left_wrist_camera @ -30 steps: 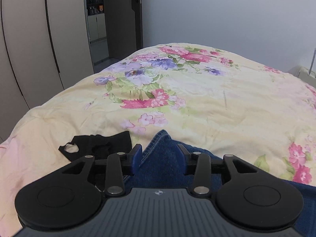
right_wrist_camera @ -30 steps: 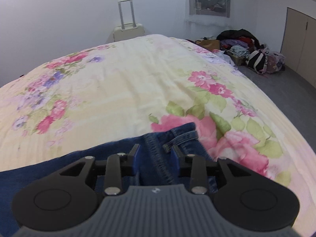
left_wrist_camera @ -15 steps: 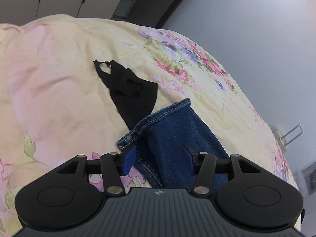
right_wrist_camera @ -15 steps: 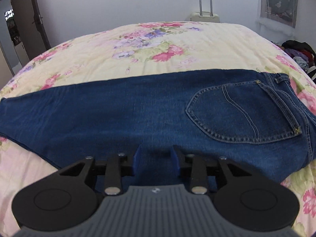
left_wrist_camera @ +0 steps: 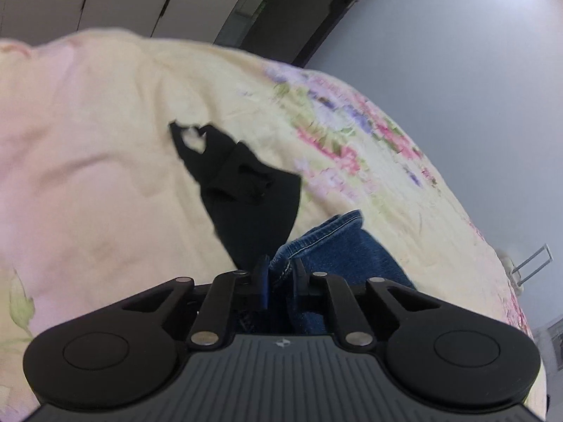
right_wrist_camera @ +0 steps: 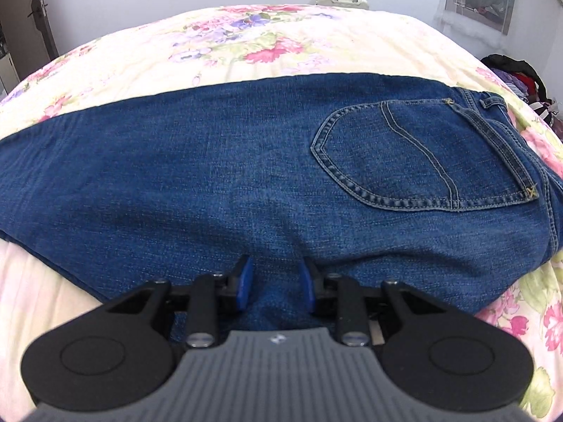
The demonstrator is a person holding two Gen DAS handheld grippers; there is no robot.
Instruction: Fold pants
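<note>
Pants [right_wrist_camera: 246, 161] spread flat across the floral bedspread [right_wrist_camera: 316, 38], back pocket [right_wrist_camera: 422, 154] up and waistband off to the right in the right wrist view. Apparently already halved lengthwise, with only one pocket showing. Leg hem [left_wrist_camera: 316, 235] at the far left end, just beside a crumpled black garment [left_wrist_camera: 246, 190] and possibly overlapping its edge.

Changed within the last second: both views now down low over the denim, no longer looking out over the bed. Left gripper [left_wrist_camera: 279, 277] wide open over the leg end half a second ago, now closing, nipped onto the stitched hem edge with denim squeezed between the pads. Right gripper [right_wrist_camera: 274, 281] closing too, narrower than a moment ago, pinching a raised ridge of denim at the near edge below the seat, creases fanning out from the pads.

Meaning for the task: two grips being secured, one at the hem and one near the seat. Probably ready for lifting the leg end over towards the waistband. Worth checking that the black garment stays clear of the left pinch.
</note>
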